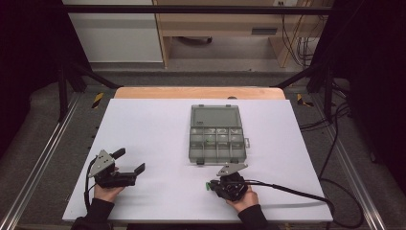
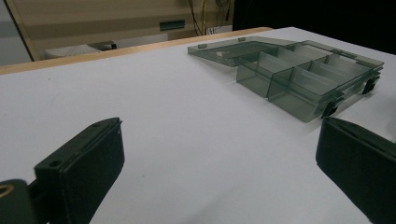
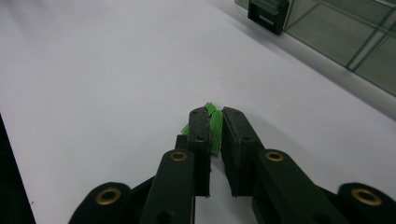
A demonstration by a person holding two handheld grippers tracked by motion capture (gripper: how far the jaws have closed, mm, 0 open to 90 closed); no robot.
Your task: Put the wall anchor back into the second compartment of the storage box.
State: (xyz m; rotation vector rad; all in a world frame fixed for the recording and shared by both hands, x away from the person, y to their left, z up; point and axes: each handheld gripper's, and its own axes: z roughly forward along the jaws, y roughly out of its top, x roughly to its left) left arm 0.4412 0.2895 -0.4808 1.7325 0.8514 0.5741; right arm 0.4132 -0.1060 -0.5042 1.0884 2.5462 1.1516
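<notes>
Table (image 1: 143,124): white sheet over a wooden top, whose far edge shows as a tan strip; dark floor and metal rails to either side; it bears everything below.

Organizer box (image 1: 216,134): smoky clear plastic, lid swung open and lying flat on the far side; rows of small compartments in the near half; sits right of centre on the sheet, black latches on its near edge; in the left gripper view it lies ahead and to the right (image 2: 299,74); a small green item lies in one compartment of the second row, too small to identify.

Left gripper (image 1: 128,162): held in the left hand (image 1: 107,191) at the near left of the sheet; jaws spread wide with bare sheet between them; well apart from the box.

Right gripper (image 1: 208,186): held in the right hand (image 1: 244,197) near the front edge, just short of the box's near latches; jaws drawn together and clamped on the green piece; tips low, at the sheet.

Green piece (image 3: 215,130): small, ribbed, bright green; pinched between the right gripper's jaws, its ends showing past the tips; seen from the high view as a green speck at the jaw tips (image 1: 206,186); outside the box, near its front left corner.
</notes>
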